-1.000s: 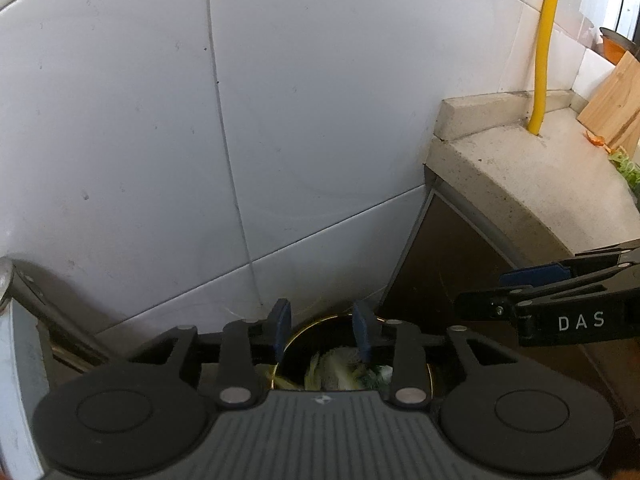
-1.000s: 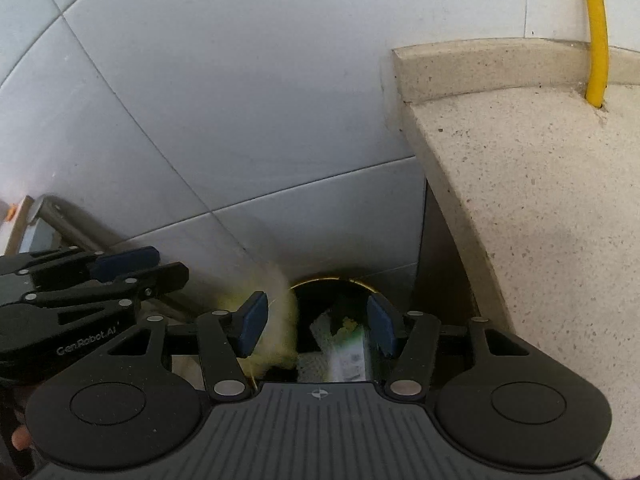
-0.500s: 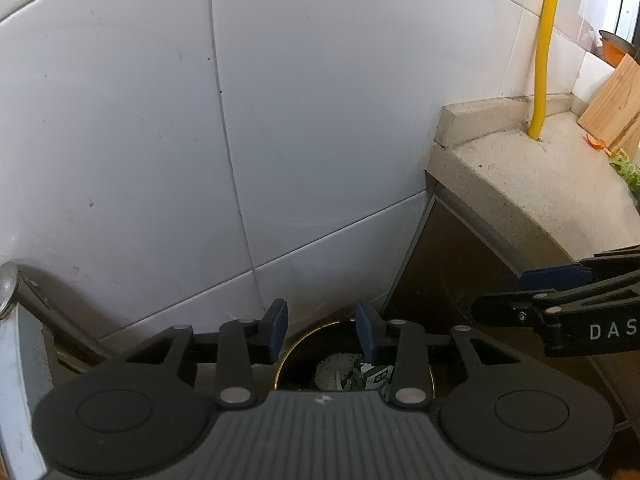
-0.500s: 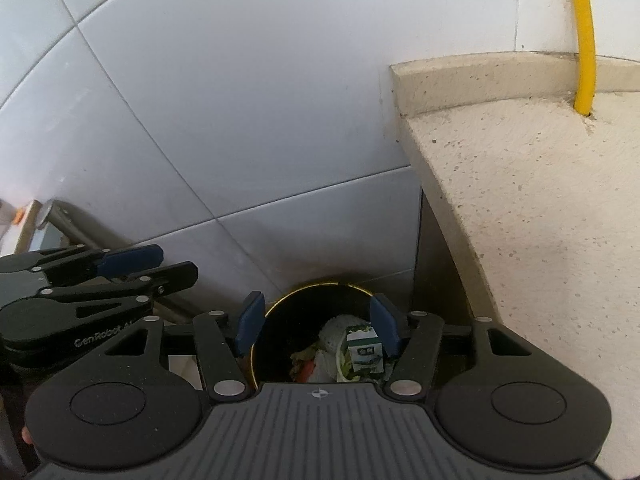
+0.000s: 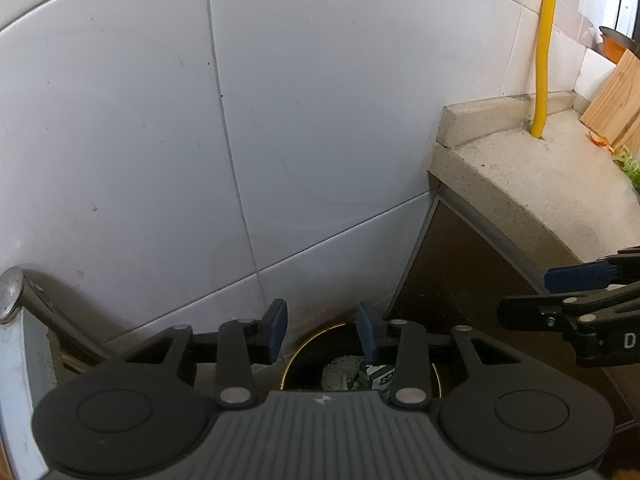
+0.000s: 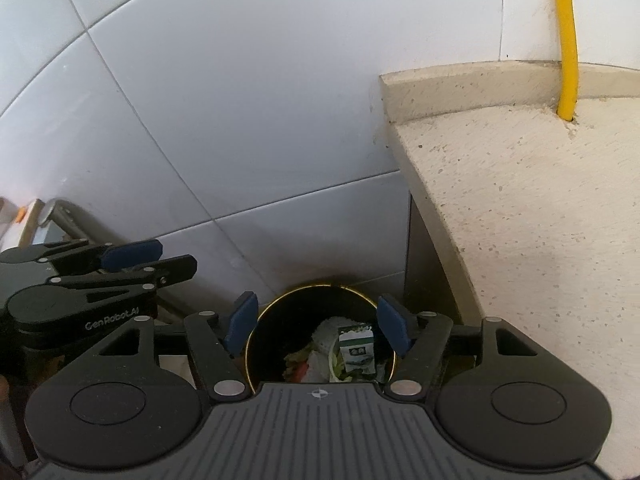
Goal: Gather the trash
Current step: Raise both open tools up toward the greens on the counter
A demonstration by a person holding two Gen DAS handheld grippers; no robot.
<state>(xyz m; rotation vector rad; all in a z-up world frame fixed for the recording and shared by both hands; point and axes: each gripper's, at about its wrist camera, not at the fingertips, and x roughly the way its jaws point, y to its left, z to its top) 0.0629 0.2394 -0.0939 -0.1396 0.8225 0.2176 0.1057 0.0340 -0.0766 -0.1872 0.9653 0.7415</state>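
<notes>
**Both my grippers hung empty over the trash bin**

White tiled wall (image 6: 248, 112) filled most of both views, grout lines running across it. To the right, a speckled stone counter (image 6: 540, 208) with a raised back lip, its end sticking out past a dark cabinet side (image 5: 452, 272). A yellow pipe (image 6: 566, 40) ran down the wall into the counter top. In the left wrist view a wooden cutting board (image 5: 616, 100) leaned at the far end of the counter, with orange and green scraps just beside its foot; too small to say what they were. A metal bar (image 5: 24, 300) slanted in at the lower left.

Down in the corner between wall and cabinet stood the trash bin (image 6: 256, 344), round, dark inside, thin gold rim. It was partly full: a small green-and-white carton (image 6: 357, 350) stood upright near the right side, crumpled white paper (image 6: 326, 330) behind and beside it, leafy green bits and something reddish lower down, half hidden by my own body.

My right gripper (image 6: 317, 326) sat directly above the bin mouth, jaws spread wide and just been opening further, nothing between the blue pads, the trash showing well below them. My left gripper (image 5: 322, 330) was beside it, jaws apart but narrower, also released and holding nothing, the bin rim visible through the gap.
</notes>
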